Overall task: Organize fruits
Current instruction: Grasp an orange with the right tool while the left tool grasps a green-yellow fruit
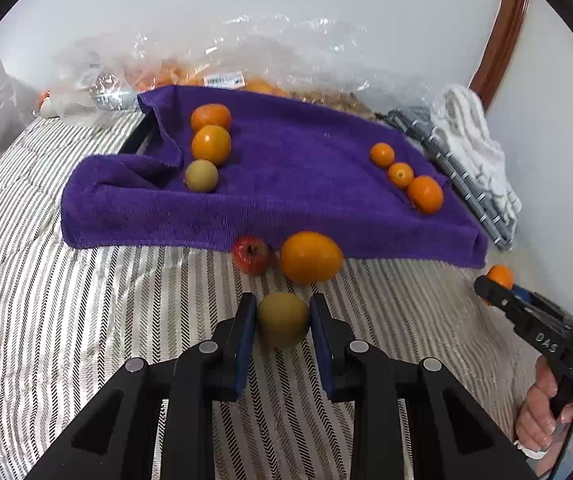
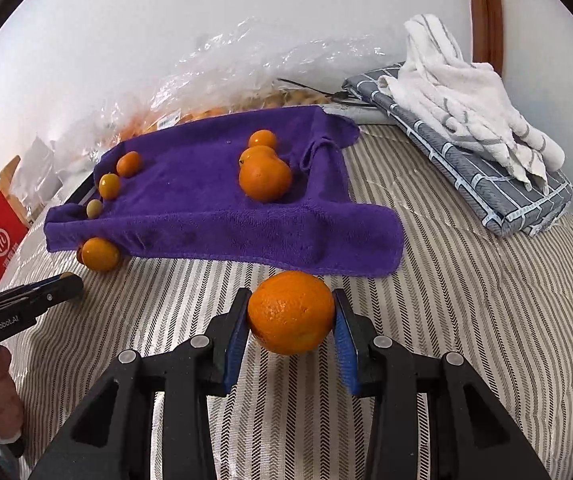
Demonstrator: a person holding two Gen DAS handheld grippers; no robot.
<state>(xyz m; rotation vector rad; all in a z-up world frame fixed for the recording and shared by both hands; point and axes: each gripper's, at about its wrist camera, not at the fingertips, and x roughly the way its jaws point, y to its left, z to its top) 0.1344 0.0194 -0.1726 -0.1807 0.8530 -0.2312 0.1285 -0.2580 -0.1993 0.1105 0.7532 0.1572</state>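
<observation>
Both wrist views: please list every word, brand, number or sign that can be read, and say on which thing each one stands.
"DAS": on the right gripper, seen from the left wrist view.
"GenRobot.AI": on the left gripper, seen from the right wrist view.
White round logo on the red box: the characters are too blurred to read.
White barcode label on the plastic bag: print too small to read.

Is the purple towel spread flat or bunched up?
Mostly spread: the purple towel lies open under two fruit rows, with one far corner bunched.
</observation>
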